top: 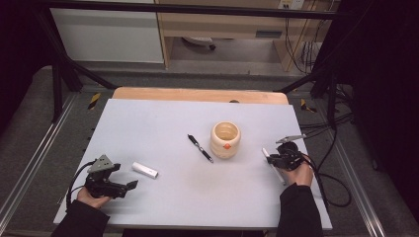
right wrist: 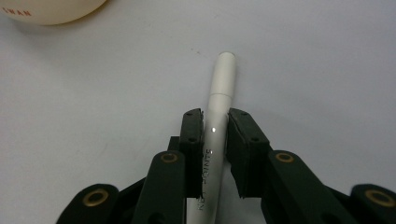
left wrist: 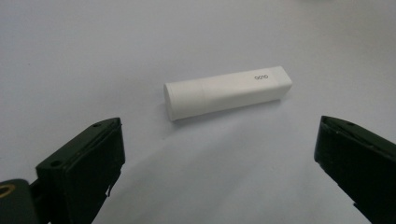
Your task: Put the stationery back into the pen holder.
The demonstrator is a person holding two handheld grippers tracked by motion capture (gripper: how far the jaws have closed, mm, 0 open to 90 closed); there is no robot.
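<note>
Grey bench carries a cream cup and black pen mid-surface. Our right gripper has its fingers clenched on a white pen, barrel running between them. Left gripper fingers are spread, white stick lying just ahead, untouched.

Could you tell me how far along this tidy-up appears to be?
Nothing visibly done: the cream ceramic cup looks empty. In hand: the right gripper is shut on a white pen. Left: the white rectangular eraser before the open left gripper, and the black pen.
</note>
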